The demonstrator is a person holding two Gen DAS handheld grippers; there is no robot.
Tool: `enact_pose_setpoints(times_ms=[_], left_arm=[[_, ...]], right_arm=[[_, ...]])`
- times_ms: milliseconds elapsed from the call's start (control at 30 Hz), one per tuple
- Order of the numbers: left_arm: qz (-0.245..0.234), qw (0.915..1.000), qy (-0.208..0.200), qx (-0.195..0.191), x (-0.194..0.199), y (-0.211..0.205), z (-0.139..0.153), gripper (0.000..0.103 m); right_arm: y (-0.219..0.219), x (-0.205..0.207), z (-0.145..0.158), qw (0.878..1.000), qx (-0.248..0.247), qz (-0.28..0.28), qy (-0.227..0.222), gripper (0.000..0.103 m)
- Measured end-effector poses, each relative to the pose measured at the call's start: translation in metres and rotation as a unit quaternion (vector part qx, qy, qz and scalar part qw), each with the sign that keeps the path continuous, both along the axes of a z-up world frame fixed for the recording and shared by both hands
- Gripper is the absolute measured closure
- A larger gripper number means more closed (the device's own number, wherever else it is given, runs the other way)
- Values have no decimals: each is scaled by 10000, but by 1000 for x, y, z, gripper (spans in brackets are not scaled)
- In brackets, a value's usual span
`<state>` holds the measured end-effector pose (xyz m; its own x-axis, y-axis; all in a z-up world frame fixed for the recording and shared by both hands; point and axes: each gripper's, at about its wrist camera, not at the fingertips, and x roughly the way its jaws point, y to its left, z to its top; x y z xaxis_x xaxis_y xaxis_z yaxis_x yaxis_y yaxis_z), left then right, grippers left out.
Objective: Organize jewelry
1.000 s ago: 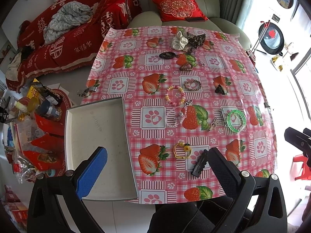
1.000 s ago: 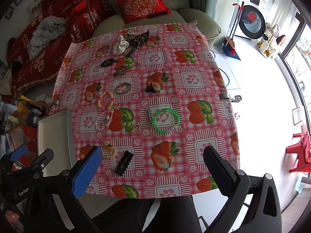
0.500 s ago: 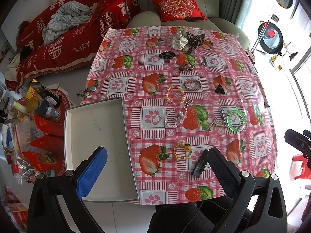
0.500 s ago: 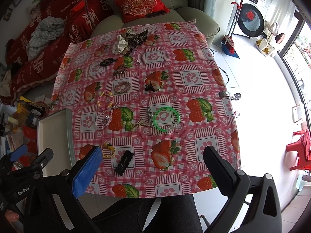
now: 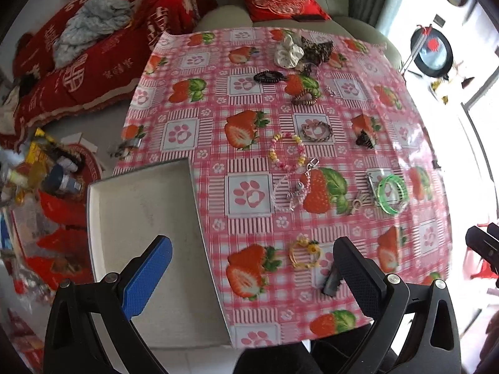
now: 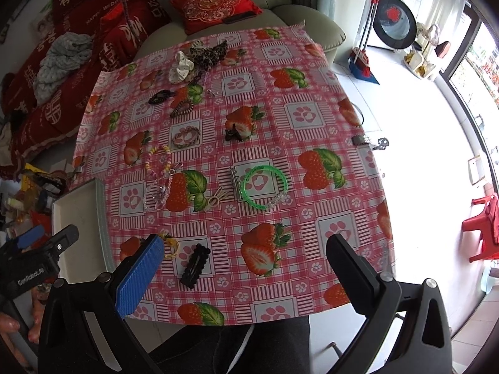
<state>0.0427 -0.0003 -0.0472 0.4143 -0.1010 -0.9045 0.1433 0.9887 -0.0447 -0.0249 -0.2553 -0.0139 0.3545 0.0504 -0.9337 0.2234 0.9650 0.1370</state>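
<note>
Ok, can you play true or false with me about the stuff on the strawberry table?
1. The white tray has bracelets in it. False: nothing lies in the part that shows.
2. The green bangle lies on the tablecloth. True.
3. The right claw holds the black hair clip. False: it is open, the clip lies on the cloth.
4. The left claw is open. True.
5. The white scrunchie sits at the far end. True.

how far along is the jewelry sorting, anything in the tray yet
Nothing looks done: the white rectangular tray holds nothing. Nothing is in hand; the left gripper and right gripper are open. Left: the green plastic bangle, black hair clip, yellow flower bracelet and the rest.
</note>
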Motion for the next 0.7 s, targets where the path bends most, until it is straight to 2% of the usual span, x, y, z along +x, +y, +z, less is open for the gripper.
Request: enact_pose_setpoints(times_ms=[133,200,300,433,500,633,700], left_arm=[[-111,9994,155,283,25,-10,-21,0],[-90,9981,515,326,35,-13,-40,0],[14,9978,592,288,58,-19,-62,0],[166,9984,486,225,86,-27,-82,0],[148,9979,560,294,99,-33,-98,6],[244,9969,713,203,117,-40,-122,9],[252,9969,724,189,125,-44,-131,19]], right_arm=[[3,13,-18,9999,78,58,51,0],[2,23,-31,9998,36,128,162,0],[3,46,-50,9991,-25,323,270,0],[1,82,-81,9978,34,519,414,0],[0,99,-91,9977,2,553,395,0],[-1,133,-113,9972,30,648,379,0],[-1,145,-121,9969,14,679,392,0]])
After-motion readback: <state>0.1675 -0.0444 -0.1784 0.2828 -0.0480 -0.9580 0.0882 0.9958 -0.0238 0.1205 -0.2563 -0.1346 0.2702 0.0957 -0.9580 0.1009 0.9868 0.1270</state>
